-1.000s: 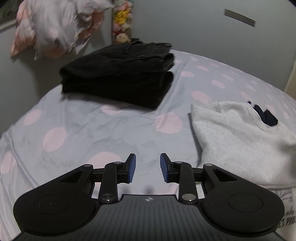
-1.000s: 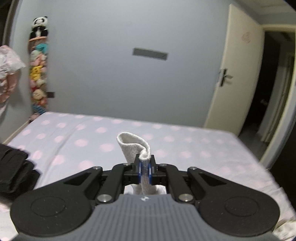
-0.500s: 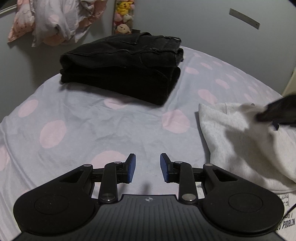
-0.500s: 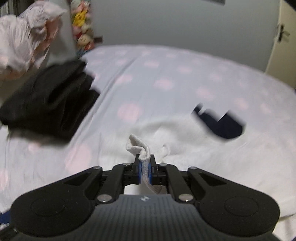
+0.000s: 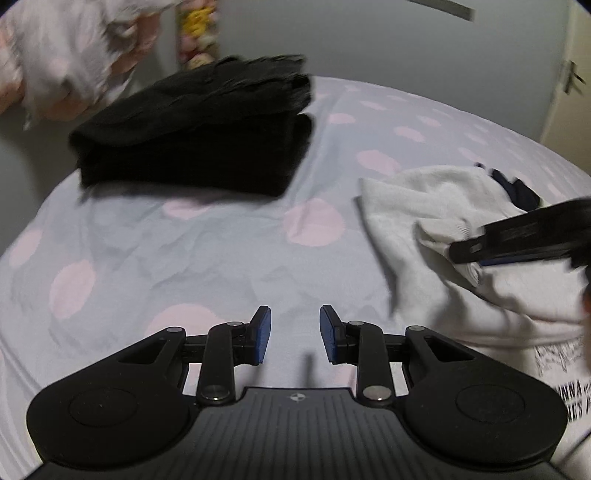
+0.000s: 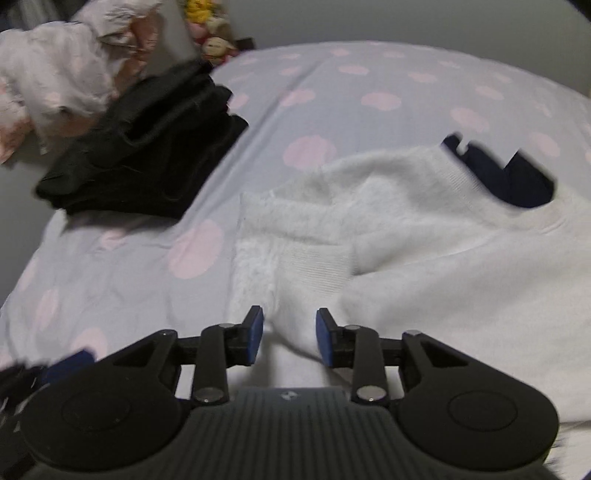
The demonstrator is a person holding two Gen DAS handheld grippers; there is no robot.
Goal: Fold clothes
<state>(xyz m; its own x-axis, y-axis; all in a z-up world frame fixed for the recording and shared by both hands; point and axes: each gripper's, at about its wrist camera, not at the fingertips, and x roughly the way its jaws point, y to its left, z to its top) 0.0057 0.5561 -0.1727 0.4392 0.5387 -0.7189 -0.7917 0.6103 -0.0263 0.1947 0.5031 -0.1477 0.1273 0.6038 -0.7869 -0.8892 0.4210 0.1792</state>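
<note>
A white sweatshirt [image 6: 443,258] lies spread on the right of the spotted bed sheet [image 5: 166,258], with a dark navy lining [image 6: 517,181] showing at its neck. Its sleeve, ending in a ribbed cuff [image 6: 314,262], is laid back over the body. My right gripper [image 6: 289,336] hangs low over that sleeve with its jaws opening; white cloth lies loose between the pads. From the left wrist view, the right gripper [image 5: 465,251] reaches in at the sweatshirt [image 5: 406,206] from the right edge. My left gripper [image 5: 294,334] stands open above bare sheet, left of the sweatshirt, with nothing between its fingers.
A folded stack of black clothes [image 5: 199,125] sits at the back left of the bed. Behind it, a pink and white bundle [image 5: 66,55] and plush toys [image 5: 197,33] rest against the grey wall. A door [image 5: 569,74] is at the far right.
My right gripper came down from high above the bed with the white sleeve, laid it on the sweatshirt and its jaws parted. The left gripper barely shifted and stayed open.
</note>
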